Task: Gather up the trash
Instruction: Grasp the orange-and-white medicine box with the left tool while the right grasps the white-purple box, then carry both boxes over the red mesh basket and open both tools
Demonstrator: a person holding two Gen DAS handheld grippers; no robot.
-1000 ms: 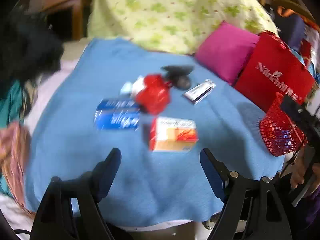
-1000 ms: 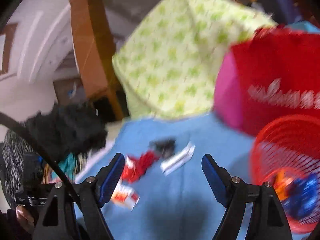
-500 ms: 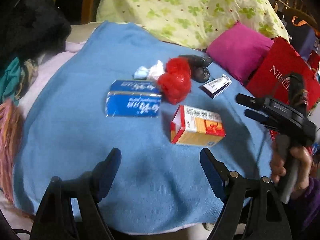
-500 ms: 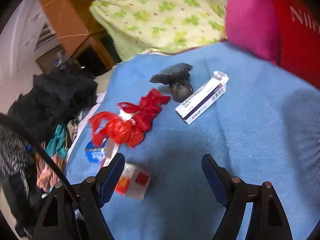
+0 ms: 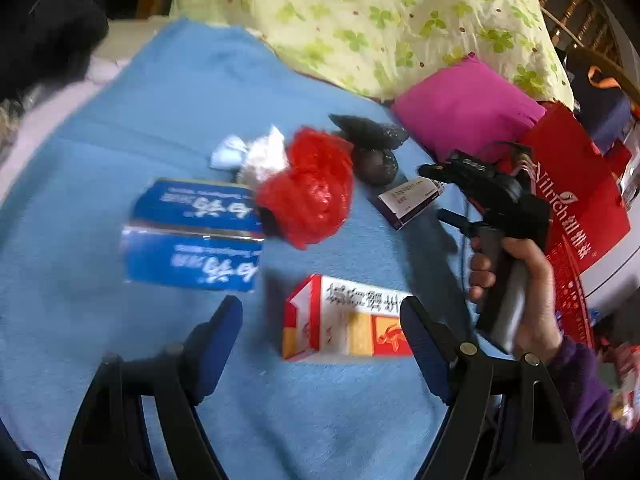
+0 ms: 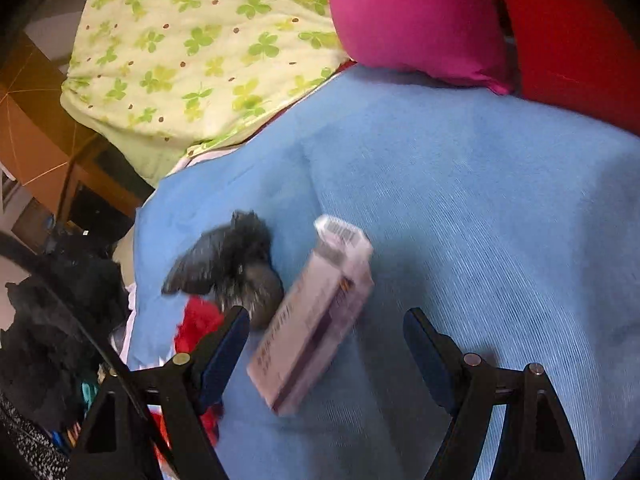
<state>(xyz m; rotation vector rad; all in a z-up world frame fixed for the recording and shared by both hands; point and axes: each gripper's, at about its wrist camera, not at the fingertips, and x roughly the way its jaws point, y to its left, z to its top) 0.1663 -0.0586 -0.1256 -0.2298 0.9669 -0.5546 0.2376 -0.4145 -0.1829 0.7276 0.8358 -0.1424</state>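
Trash lies on a blue blanket (image 5: 120, 112). In the left wrist view I see a red-and-white carton (image 5: 344, 320), a blue carton (image 5: 192, 236), a crumpled red plastic bag (image 5: 312, 192), white tissue (image 5: 260, 152), a black bag (image 5: 372, 140) and a slim white-and-purple box (image 5: 408, 200). My left gripper (image 5: 320, 340) is open, just short of the red-and-white carton. My right gripper (image 6: 324, 352) is open, its fingers either side of the slim box (image 6: 312, 320), with the black bag (image 6: 236, 264) to its left. The right gripper (image 5: 456, 196) also shows in the left wrist view, hand-held.
A red mesh basket (image 5: 568, 296) stands at the blanket's right edge beside a red bag (image 5: 576, 200). A pink pillow (image 5: 464, 108) and a green-patterned quilt (image 5: 380, 20) lie behind. Dark clothes (image 6: 52, 320) are heaped at the left.
My right gripper has swung from the basket over the blanket and closed in on the slim box. My left gripper has moved closer to the red-and-white carton.
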